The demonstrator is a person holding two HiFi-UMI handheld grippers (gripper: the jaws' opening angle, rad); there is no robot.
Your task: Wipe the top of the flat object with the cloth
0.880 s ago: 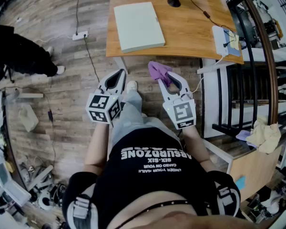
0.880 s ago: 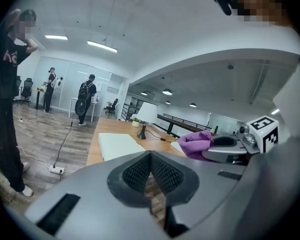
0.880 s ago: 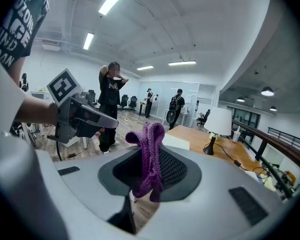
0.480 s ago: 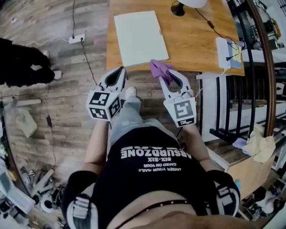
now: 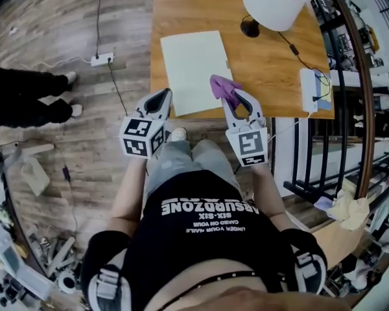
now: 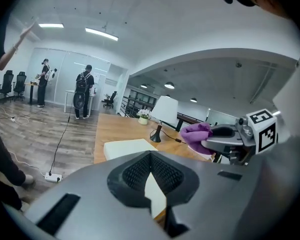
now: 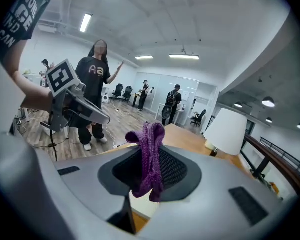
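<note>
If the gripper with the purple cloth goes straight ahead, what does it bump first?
Probably the flat object, near its right edge on the table. The cloth in the right gripper would touch first; height is hard to judge.

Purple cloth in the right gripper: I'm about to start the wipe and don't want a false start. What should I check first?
1. Purple cloth clamped in the right gripper: ok.
2. Purple cloth touching the flat object: not ok, it looks raised above the near right edge.
3. Flat object's top bare: ok.
4. Left gripper shut, empty, beside the flat object's left edge: ok.
5. Lamp apart from the flat object: ok.
</note>
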